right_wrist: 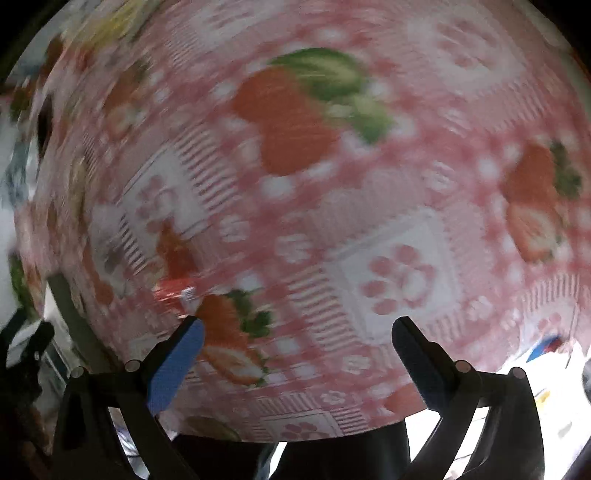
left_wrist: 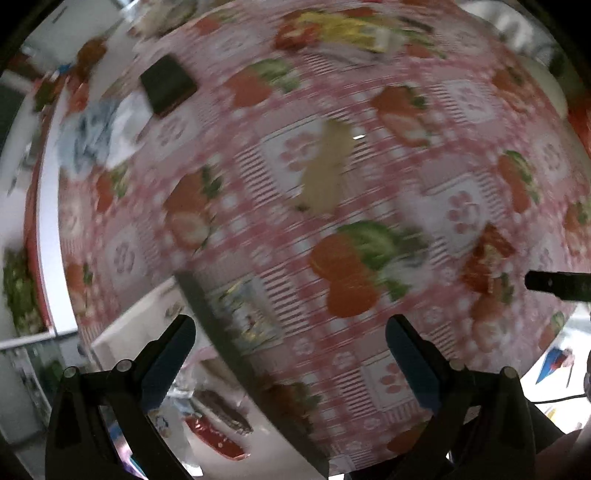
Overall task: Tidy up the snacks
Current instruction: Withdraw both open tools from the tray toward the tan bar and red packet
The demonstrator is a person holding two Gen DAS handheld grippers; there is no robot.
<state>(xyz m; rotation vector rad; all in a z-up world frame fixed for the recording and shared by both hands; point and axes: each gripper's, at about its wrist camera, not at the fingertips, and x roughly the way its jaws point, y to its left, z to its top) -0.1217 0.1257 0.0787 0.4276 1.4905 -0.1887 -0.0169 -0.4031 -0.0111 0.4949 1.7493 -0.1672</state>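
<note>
Spread wide and empty: left gripper and right gripper, both above strawberry-print tablecloth. Scattered across it, largest first: yellow snack bag far off, tan packet midway, small red wrapper near right. Probably light, crinkly, slippery; best pinched at a sealed edge.

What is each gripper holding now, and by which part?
Nothing. The left gripper and the right gripper are both open and empty above the tablecloth.
</note>
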